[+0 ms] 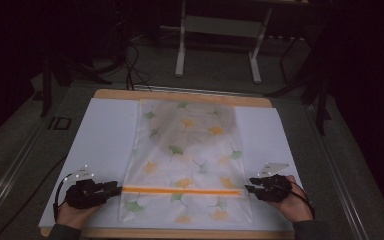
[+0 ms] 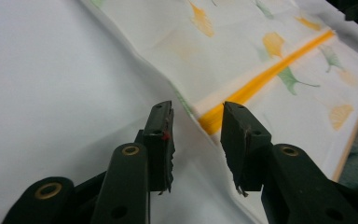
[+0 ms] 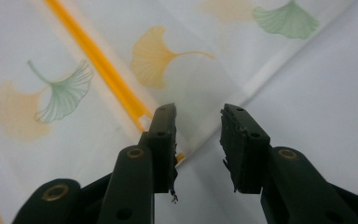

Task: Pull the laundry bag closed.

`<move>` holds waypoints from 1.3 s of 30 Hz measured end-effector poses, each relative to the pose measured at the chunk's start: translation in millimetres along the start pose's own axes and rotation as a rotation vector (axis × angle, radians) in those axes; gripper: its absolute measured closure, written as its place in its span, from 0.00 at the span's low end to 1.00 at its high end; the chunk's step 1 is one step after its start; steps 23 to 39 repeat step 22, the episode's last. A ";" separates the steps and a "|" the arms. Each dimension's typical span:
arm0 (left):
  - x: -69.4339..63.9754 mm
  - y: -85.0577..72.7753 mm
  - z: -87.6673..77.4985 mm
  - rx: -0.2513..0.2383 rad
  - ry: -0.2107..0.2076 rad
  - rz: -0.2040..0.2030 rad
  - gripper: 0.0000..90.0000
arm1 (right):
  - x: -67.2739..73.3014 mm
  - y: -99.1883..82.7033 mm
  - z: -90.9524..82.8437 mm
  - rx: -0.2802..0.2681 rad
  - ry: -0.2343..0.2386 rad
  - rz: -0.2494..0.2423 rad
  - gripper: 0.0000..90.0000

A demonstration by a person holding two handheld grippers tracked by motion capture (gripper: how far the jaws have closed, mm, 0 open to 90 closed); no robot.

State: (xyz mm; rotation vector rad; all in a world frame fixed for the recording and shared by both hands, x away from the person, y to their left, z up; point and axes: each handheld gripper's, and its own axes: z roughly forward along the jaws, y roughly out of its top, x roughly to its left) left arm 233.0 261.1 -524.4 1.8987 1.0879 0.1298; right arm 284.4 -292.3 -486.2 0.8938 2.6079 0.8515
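A white cloth (image 1: 187, 150) printed with green and orange ginkgo leaves lies flat on a white board (image 1: 105, 135). An orange stripe (image 1: 180, 190) crosses the cloth near its front edge. My left gripper (image 1: 117, 189) rests at the stripe's left end, open. In the left gripper view the jaws (image 2: 196, 126) stand apart, with the stripe's end (image 2: 214, 122) and the cloth's edge just ahead of the gap, untouched. My right gripper (image 1: 248, 185) sits at the stripe's right end, open. In the right gripper view its jaws (image 3: 198, 126) straddle the cloth's side edge (image 3: 223, 121) without pressing it.
The white board lies on a wooden tabletop (image 1: 180, 95) whose edge shows at the back and front. Beyond the table are a white metal frame (image 1: 217, 40), dark stands and cables (image 1: 135, 65) on a grey floor. Bare board flanks the cloth on both sides.
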 end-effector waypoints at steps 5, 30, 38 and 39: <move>0.0 -0.3 -1.4 -0.020 0.069 0.018 0.70 | -4.8 -7.0 -1.8 -0.058 -0.038 0.069 0.72; 4.4 0.4 6.3 -0.009 0.324 0.068 0.67 | -9.5 -42.4 1.6 -0.178 -0.229 0.269 0.71; 4.4 0.4 6.3 -0.009 0.324 0.068 0.67 | -9.5 -42.4 1.6 -0.178 -0.229 0.269 0.71; 4.4 0.4 6.3 -0.009 0.324 0.068 0.67 | -9.5 -42.4 1.6 -0.178 -0.229 0.269 0.71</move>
